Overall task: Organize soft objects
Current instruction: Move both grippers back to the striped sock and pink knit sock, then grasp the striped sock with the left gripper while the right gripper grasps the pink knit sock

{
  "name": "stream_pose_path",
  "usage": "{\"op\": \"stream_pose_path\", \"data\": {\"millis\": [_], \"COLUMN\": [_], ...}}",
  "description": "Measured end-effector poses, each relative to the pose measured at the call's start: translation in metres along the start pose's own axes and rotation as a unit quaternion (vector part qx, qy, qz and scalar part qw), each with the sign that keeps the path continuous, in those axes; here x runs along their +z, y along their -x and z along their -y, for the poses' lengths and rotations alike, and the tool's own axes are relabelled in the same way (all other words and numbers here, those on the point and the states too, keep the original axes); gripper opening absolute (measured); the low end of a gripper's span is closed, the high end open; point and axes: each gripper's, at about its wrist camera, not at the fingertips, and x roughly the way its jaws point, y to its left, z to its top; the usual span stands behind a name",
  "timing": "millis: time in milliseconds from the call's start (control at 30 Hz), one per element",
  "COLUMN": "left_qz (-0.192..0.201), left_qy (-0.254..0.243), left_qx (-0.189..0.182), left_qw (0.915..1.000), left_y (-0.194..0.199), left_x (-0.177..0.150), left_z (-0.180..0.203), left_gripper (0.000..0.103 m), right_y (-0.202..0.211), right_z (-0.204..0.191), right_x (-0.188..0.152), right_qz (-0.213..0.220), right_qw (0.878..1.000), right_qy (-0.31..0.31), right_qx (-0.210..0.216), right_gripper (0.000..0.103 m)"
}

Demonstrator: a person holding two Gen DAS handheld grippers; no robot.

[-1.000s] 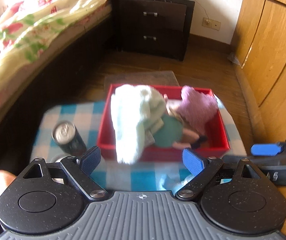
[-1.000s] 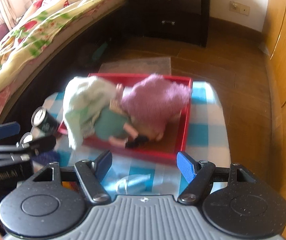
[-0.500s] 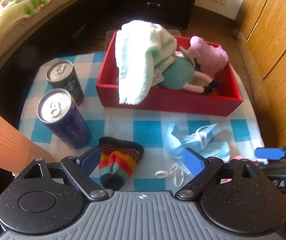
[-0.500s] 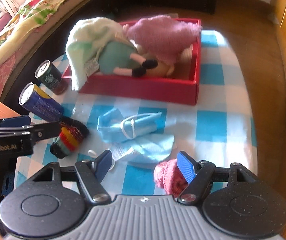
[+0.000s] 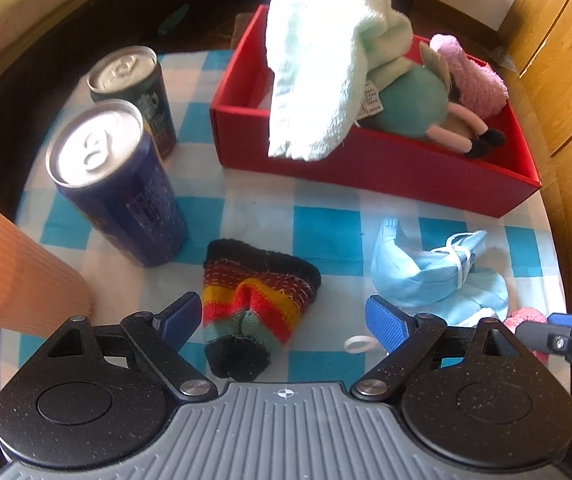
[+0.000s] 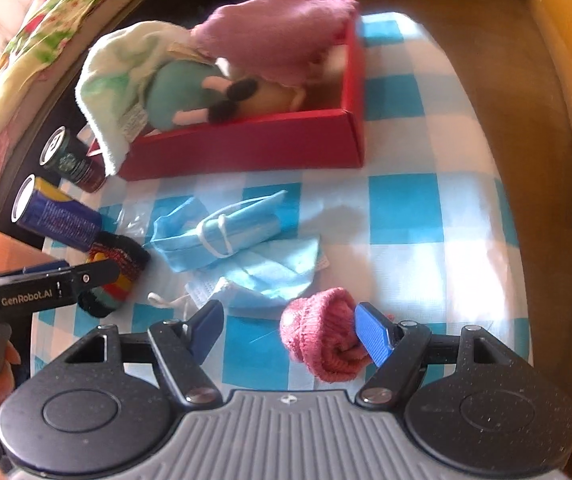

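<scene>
Since the earlier frames both grippers have dropped toward the cloth, and the red box, once central, now sits at the far side.

Left gripper (image 5: 282,316): jaws wide apart, gripping nothing; blue ribbed pads either side of the near end of the striped sock (image 5: 256,300), not pressing it.
Right gripper (image 6: 290,330): jaws part open, holding nothing; the pink sock (image 6: 320,338) lies between them against the right pad, left pad clear of it.

Striped sock: coarse knit, bands of black, red, yellow and teal, bunched into a short cone, near left on the cloth.
Pink sock: ribbed knit, rolled into a ball, near right.
Masks (image 6: 238,248): thin pleated blue fabric, white ear loops, crumpled in a heap between the two socks.
Box (image 5: 386,168): red card, rectangular, open top, far centre. Holds a pale green terry towel (image 5: 318,80) draped over its near wall, a teal plush doll (image 5: 410,104) with dark feet, and a fuzzy pink cloth (image 5: 474,76).
Cans (image 5: 118,184): two, metal, upright, left of the box; the nearer blue, the farther dark green.
Cloth (image 5: 326,236): blue-and-white check, smooth.
</scene>
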Motion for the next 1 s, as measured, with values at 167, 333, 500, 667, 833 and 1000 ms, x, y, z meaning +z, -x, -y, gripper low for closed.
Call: {"op": "stream_pose_path", "data": {"millis": [167,333,500,667,833,1000], "left_qz": [0.010,-0.002,-0.007,-0.012,-0.022,-0.030], "left_qy": [-0.020,-0.012,-0.017,-0.020,-0.023,-0.031], "left_qx": [0.003,0.001,-0.001,0.000,0.003,0.012], "left_qw": [0.9998,0.9999,0.9998,0.9997,0.9995,0.9990], "left_y": [0.001,-0.011,-0.015,-0.022,-0.032,-0.043], "left_x": [-0.002,0.001,0.000,0.000,0.000,-0.002], "left_z": [-0.001,-0.005,-0.003,-0.001,0.000,-0.001], "left_gripper": [0.086,0.086,0.086,0.086,0.086,0.086], "right_y": [0.005,0.006,0.001,-0.012,-0.019,-0.030], "right_z": [0.000,0.003,-0.008,-0.011,-0.010,-0.011], "right_x": [0.001,0.001,-0.003,-0.007,-0.006,-0.007], "right_qz": [0.019,0.025,0.020,-0.003,-0.009,-0.025], "right_qw": [0.999,0.998,0.996,0.995,0.996,0.995], "right_qy": [0.022,0.033,0.071,0.083,0.073,0.076], "right_qx": [-0.021,-0.039,-0.049,-0.050,-0.049,-0.056], "right_gripper": [0.051,0.051,0.052,0.052,0.052,0.052]}}
